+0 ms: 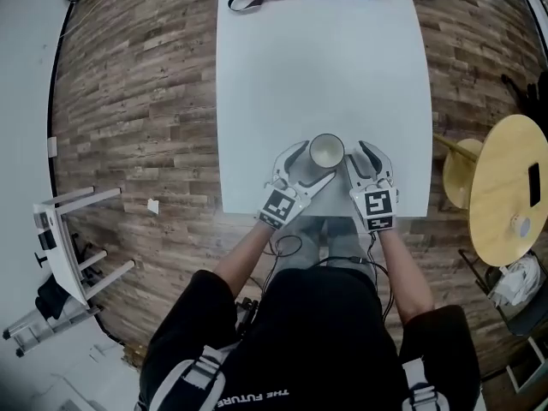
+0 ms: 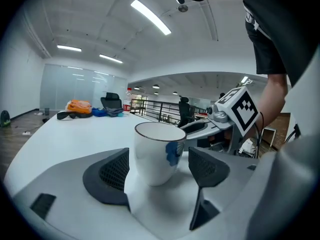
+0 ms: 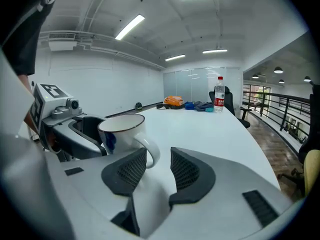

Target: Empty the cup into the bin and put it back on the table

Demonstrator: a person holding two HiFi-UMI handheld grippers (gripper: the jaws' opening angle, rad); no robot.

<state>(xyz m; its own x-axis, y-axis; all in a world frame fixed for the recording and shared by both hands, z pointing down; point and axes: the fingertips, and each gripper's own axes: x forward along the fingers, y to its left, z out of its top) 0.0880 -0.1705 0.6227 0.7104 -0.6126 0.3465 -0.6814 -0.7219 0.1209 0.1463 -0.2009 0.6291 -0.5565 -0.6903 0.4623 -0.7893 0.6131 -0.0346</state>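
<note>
Head view: cup [image 1: 326,151] upright between wide left tongs [image 1: 313,163]; handle [image 3: 150,153] between parted right tongs [image 3: 159,170]

Glossy ceramic cup [image 1: 326,151], smooth matt table [image 1: 325,67], wooden floor [image 1: 137,101].

Around you: wood-plank floor [image 1: 145,101], long white table [image 1: 325,67], round yellow side table [image 1: 505,187] on your right, white stand [image 1: 68,238] left. Ceiling strip lights [image 2: 150,16], far glass partition [image 3: 200,84], railing [image 3: 280,114].
</note>
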